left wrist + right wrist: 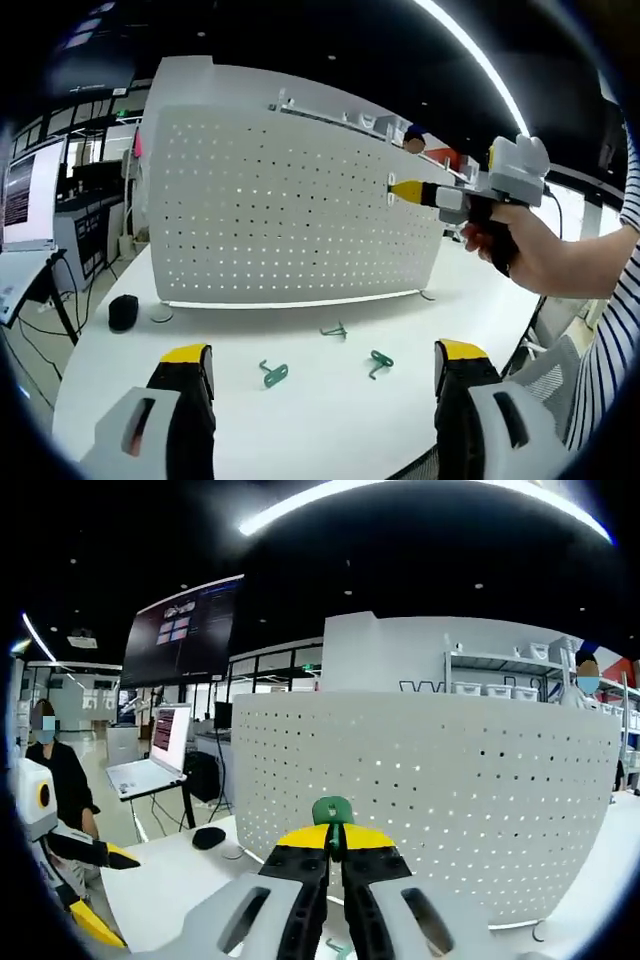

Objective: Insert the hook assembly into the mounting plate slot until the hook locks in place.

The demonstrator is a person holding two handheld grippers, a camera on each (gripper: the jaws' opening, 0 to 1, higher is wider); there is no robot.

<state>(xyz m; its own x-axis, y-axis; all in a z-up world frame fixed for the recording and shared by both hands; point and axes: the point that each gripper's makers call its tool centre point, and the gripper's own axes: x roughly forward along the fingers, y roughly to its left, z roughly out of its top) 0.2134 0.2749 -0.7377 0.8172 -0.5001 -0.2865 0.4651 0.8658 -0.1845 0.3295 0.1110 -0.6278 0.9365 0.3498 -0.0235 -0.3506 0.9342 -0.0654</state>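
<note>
While right gripper [335,852] is clamped on green hook [332,812] at pegboard [290,210], left gripper [325,372] is held wide open, empty. Hook judged light, stiff; best pinched by stem.

Bench [300,400]: white, under the tongs.
Black mouse [123,312]: on the bench, far left of the left tongs.
Laptop [150,765]: open on a stand, left of the right tongs.
Wall screen [180,630]: high, upper left.

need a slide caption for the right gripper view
Right gripper shut on a green hook, held up in front of the white pegboard standing on the table.
</note>
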